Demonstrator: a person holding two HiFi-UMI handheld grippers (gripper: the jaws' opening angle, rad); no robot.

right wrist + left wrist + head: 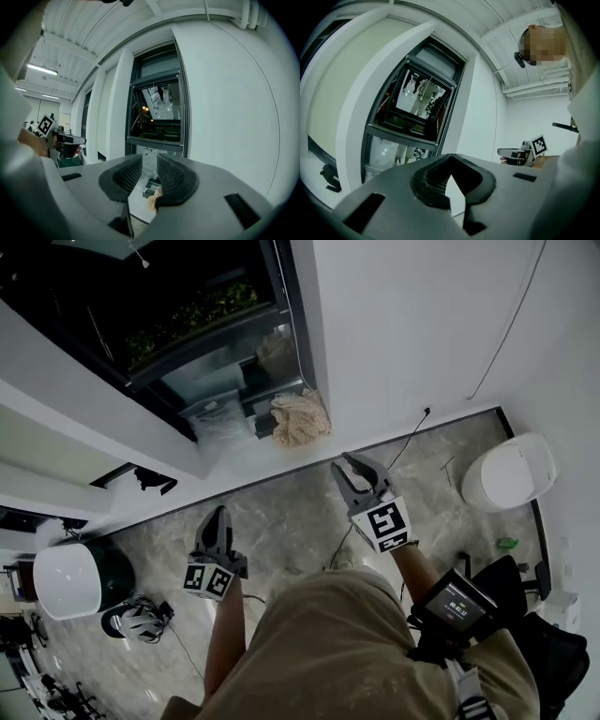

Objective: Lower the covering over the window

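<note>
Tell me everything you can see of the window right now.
The window is tall, narrow and dark-framed, set in a white wall. Its middle sash looks tilted open; the glass shows reflections. No covering hangs over it. A beige bundle lies at its foot.

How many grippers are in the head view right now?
2. The left gripper is at lower left over the floor, jaws together. The right gripper is further up, nearer the wall, jaws slightly apart. None seems hidden.
</note>
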